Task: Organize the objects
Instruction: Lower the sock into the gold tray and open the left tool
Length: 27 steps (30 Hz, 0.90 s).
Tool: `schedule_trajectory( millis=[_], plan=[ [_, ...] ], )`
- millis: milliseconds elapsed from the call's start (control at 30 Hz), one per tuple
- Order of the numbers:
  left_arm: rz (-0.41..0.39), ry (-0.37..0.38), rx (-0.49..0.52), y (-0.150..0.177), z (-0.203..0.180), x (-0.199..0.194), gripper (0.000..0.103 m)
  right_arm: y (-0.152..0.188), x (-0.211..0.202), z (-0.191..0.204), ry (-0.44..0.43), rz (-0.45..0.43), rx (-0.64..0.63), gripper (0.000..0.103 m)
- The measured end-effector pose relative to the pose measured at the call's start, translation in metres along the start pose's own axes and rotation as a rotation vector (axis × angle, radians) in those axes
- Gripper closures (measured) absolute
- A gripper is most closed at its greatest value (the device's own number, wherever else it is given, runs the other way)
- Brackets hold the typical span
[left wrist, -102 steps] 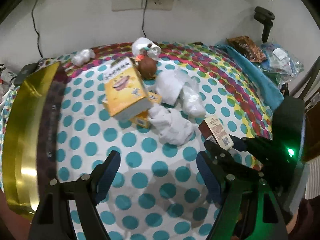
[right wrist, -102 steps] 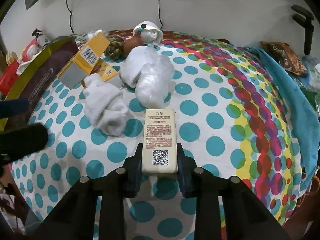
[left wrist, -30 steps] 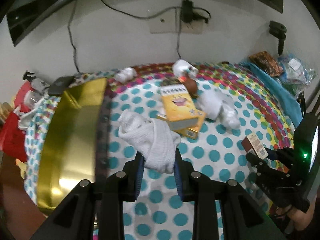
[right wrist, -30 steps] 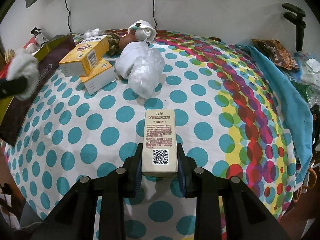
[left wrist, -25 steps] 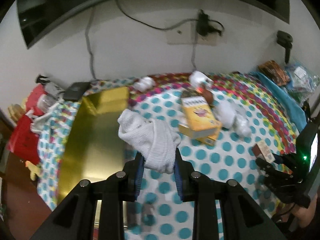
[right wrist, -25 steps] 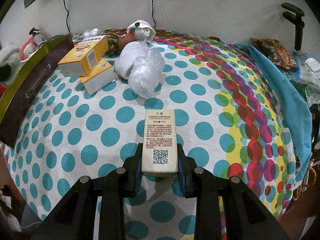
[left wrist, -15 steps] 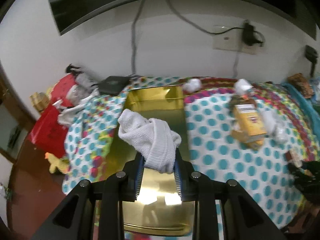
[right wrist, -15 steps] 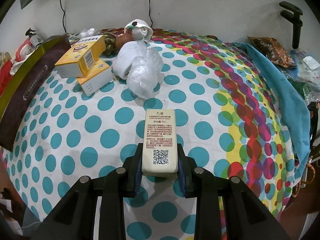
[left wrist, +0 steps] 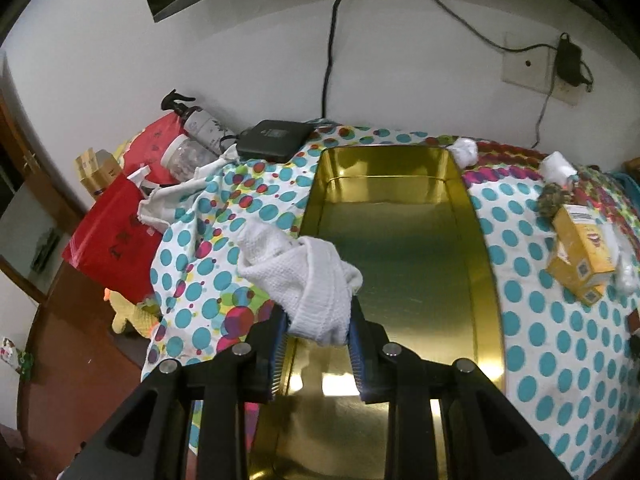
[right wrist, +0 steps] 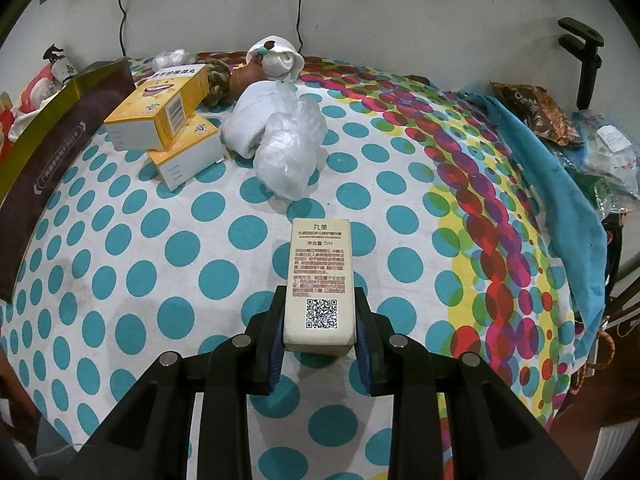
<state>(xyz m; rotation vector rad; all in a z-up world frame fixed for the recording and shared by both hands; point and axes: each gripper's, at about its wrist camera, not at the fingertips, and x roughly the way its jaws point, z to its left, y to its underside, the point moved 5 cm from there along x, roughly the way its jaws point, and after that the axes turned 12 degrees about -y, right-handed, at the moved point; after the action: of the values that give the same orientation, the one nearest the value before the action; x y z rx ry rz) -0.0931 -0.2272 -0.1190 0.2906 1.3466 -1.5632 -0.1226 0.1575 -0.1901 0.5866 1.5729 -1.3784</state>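
Left wrist view: the left claw point(left wrist: 318, 326) is closed tight on a bunched white cloth point(left wrist: 304, 280), held above the near left rim of an open gold tin point(left wrist: 400, 248) whose shiny interior only this view reveals. Beyond the tin's far end lie a black box point(left wrist: 274, 140), a spray bottle point(left wrist: 198, 122) and a red bag point(left wrist: 116, 240), none of them clear in the other view. Right wrist view: the right claw point(right wrist: 319, 338) is clamped on the sides of a small cream carton point(right wrist: 320, 284), held over the dotted tablecloth point(right wrist: 160, 264) of the table. The carton's upper face bears red text, a QR code and the legible figure "5ml". This view shows the tin only from outside, as a brown and gold wall point(right wrist: 60, 136) at far left. It also shows two stacked yellow boxes point(right wrist: 168, 116) with a barcode on the upper one, a white roll point(right wrist: 252, 124) and a crumpled clear plastic bag point(right wrist: 290, 156) touching it, and a blue cloth point(right wrist: 560, 200) at right.
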Motion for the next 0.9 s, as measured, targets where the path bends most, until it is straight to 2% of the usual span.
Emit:
schedule_trajectory(
  millis=[300, 533, 700, 900],
  plan=[
    [0.019, 0.005, -0.007, 0.006, -0.006, 0.02, 0.075, -0.001, -0.001, 0.003, 0.035, -0.033, 0.008, 0.075],
    [0.033, -0.014, -0.011, 0.008, -0.008, 0.027, 0.069, -0.001, 0.0, 0.003, 0.042, -0.033, 0.005, 0.075],
    [0.054, -0.004, -0.018, 0.012, -0.01, 0.032, 0.06, -0.001, 0.0, 0.002, 0.043, -0.039, 0.007, 0.075],
    [0.03, -0.013, -0.021, 0.013, -0.012, 0.029, 0.055, -0.002, 0.0, 0.002, 0.044, -0.04, 0.004, 0.075]
  ],
)
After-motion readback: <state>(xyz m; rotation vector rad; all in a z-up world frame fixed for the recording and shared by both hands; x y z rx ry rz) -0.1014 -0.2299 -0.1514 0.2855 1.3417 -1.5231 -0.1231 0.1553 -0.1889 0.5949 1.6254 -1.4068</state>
